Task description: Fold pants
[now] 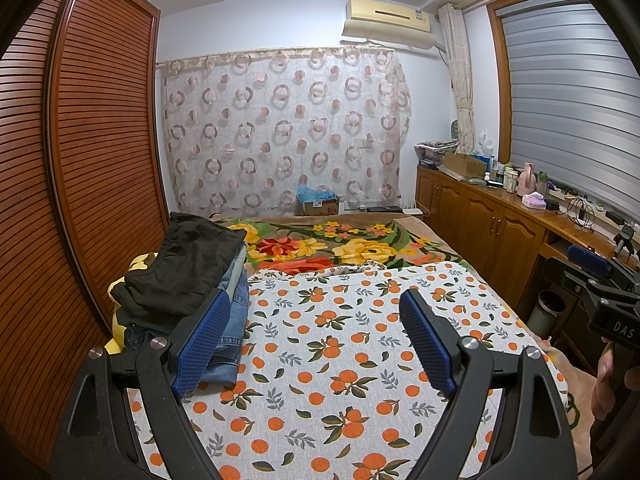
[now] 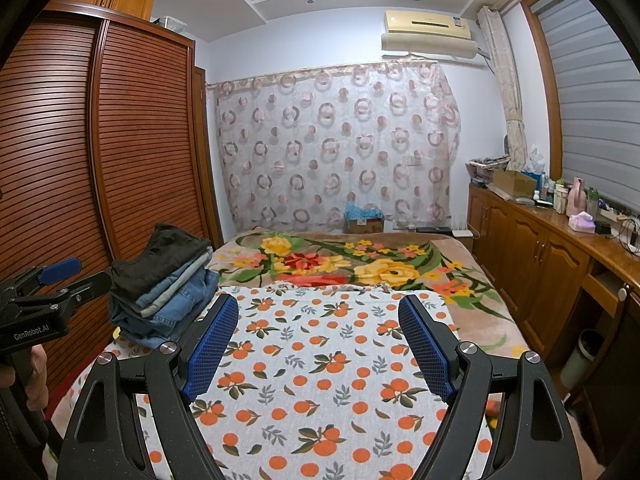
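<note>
A stack of folded pants (image 1: 188, 280) lies at the left side of the bed, dark pants on top of several blue jeans; in the right wrist view the stack (image 2: 164, 284) shows the same. My left gripper (image 1: 316, 300) hovers open over the orange-print cloth (image 1: 340, 360), its left finger (image 1: 204, 340) just in front of the stack, nothing between the pads. My right gripper (image 2: 316, 304) is open too, above the same cloth (image 2: 320, 360), right of the stack and empty. Each gripper appears at the other view's edge: right gripper (image 1: 600, 276), left gripper (image 2: 52, 280).
A floral blanket (image 2: 360, 264) covers the far half of the bed. A slatted wooden wardrobe (image 1: 80, 160) stands close on the left. Wooden cabinets (image 1: 480, 216) with clutter line the right wall, a bin (image 1: 548, 312) beside the bed. A curtain (image 1: 288, 128) hangs behind.
</note>
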Available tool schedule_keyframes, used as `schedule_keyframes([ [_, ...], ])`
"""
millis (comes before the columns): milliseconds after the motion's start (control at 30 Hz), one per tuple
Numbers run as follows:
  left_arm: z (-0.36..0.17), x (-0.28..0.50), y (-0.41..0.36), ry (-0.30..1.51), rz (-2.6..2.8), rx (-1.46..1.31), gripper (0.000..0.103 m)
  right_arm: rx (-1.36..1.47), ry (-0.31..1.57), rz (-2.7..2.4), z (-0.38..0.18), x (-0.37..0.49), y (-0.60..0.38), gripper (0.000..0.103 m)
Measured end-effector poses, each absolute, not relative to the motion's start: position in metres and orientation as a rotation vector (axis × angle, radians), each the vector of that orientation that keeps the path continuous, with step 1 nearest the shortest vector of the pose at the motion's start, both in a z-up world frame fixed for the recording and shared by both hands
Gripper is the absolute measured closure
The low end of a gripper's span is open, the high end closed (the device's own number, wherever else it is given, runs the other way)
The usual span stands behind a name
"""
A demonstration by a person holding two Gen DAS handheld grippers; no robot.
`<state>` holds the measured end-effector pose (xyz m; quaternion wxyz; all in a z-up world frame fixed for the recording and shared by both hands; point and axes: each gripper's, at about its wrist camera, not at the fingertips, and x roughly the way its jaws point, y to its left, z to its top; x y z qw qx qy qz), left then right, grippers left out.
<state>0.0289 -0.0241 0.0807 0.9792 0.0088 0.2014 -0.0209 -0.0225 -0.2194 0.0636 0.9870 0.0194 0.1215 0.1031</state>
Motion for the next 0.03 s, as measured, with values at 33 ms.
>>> schedule_keyframes([
  [33, 0.0804, 0.0288, -0.0236, 0.406, -0.042, 0.017, 0.016, 0.039, 0.243, 0.207, 0.0636, -0.0225, -0.2194, 0.019],
])
